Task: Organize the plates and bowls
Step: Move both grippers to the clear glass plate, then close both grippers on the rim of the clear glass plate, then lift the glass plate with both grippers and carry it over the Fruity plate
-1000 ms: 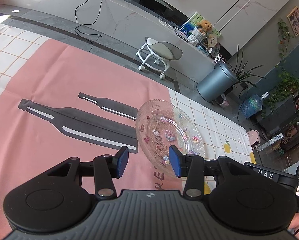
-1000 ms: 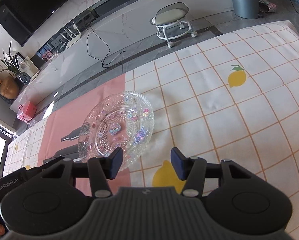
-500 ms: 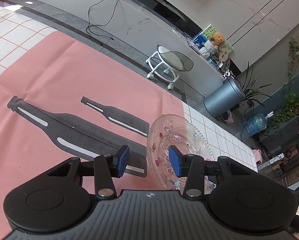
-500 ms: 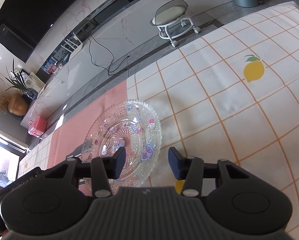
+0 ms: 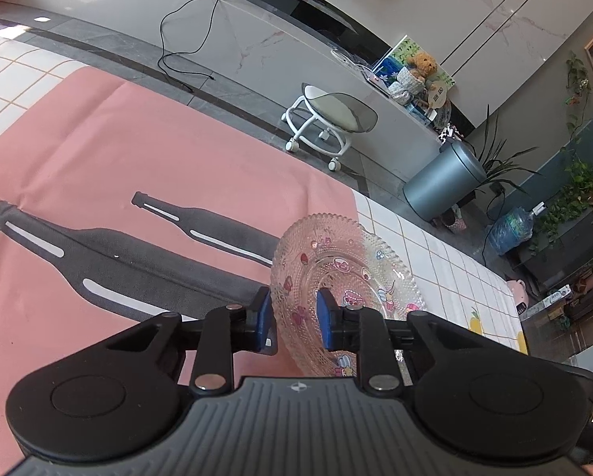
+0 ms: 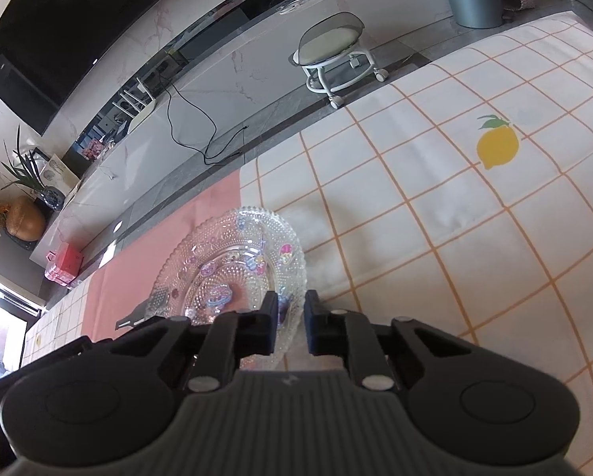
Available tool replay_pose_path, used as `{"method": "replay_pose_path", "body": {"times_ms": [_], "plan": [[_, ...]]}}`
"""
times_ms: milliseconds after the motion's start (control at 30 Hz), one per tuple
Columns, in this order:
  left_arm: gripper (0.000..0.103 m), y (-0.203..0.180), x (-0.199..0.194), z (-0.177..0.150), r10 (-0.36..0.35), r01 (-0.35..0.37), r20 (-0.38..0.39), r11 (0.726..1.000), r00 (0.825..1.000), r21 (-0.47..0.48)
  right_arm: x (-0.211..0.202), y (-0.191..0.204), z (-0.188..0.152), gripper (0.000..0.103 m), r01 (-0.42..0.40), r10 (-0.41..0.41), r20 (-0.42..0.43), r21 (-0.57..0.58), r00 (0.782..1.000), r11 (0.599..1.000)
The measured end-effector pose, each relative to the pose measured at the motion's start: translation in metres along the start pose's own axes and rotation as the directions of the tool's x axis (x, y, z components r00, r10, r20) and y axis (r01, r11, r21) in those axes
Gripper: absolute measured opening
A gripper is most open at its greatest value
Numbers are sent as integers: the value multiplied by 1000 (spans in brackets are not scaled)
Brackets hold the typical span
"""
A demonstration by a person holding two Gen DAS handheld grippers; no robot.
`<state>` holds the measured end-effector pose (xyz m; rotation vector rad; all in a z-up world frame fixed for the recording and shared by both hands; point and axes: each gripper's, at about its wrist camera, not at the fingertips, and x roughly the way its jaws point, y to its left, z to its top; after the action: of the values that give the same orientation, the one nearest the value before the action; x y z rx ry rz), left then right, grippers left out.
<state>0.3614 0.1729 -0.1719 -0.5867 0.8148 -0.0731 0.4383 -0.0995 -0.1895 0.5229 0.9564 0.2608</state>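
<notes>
One clear glass plate (image 5: 348, 261) with cartoon stickers lies where the pink cloth meets the checked cloth. My left gripper (image 5: 294, 315) straddles its left rim. Its jaws are closing, and a gap still shows beside the blue pads (image 5: 265, 315). In the right wrist view the same plate (image 6: 233, 261) sits just ahead. My right gripper (image 6: 290, 317) has the plate's near right rim between its dark pads (image 6: 270, 317). Its jaws are closing and stand narrow, with the rim filling the gap between them. No bowl is in view.
The pink cloth (image 5: 98, 158) carries black bottle prints. The checked lemon cloth (image 6: 455, 218) spreads out to the right. Beyond the table's far edge on the floor are a wheeled stool (image 5: 328, 119), a grey bin (image 5: 443, 182) and a trailing cable (image 6: 201, 135).
Both grippers have come in over the plate's rim from opposite sides. Their jaws, wide apart earlier, have narrowed around it, the right pair more than the left.
</notes>
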Motion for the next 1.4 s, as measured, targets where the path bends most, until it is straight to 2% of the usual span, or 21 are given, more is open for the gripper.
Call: {"method": "replay_pose_path", "body": {"times_ms": [133, 200, 300, 367, 433, 467, 533, 700, 833, 933, 1000, 1067, 1400], "plan": [[19, 0, -6, -1, 14, -14, -23, 1000, 1000, 23, -5, -8, -1, 8, -10, 11, -27, 61, 1000, 998], [15, 3, -11, -4, 11, -10, -32, 1000, 999, 18, -8, -8, -4, 8, -8, 11, -46, 58, 999, 998], [13, 7, -12, -5, 1, 0, -43, 1000, 999, 17, -11, -10, -8, 8, -24, 28, -65, 52, 998, 998], [14, 11, -12, -5, -10, 11, -37, 1000, 999, 7, -11, -10, -9, 11, -41, 43, -66, 30, 997, 999], [22, 14, -12, -5, -12, 12, -17, 1000, 1000, -8, -11, -11, -9, 13, -54, 55, -64, 18, 996, 998], [25, 17, -12, -5, -21, 21, -10, 1000, 1000, -19, -10, -13, -8, 19, -69, 70, -62, 22, 996, 997], [27, 22, -9, -2, -44, 44, -3, 998, 999, -51, -9, -18, -5, 24, -101, 103, -48, 41, 993, 994], [29, 32, -3, 0, -91, 93, 15, 990, 996, -111, -6, -33, 0, 23, -144, 147, -16, 116, 989, 983], [29, 27, 1, -1, -84, 86, 22, 993, 996, -76, -3, -35, 1, 23, -174, 176, -7, 133, 984, 976], [24, 20, 2, -4, -63, 64, 27, 997, 998, -47, 0, -33, -3, 19, -192, 195, -6, 122, 981, 974], [11, 17, 1, -4, -48, 50, 31, 998, 998, -36, -1, -34, -6, 16, -189, 190, 5, 124, 982, 974], [11, 16, 1, -4, -42, 43, 27, 999, 999, -33, -1, -35, -8, 5, -166, 167, 9, 130, 986, 977], [9, 14, -17, -3, -47, 48, 35, 998, 998, -34, -8, -34, -5, 3, -178, 182, -4, 184, 983, 967]]}}
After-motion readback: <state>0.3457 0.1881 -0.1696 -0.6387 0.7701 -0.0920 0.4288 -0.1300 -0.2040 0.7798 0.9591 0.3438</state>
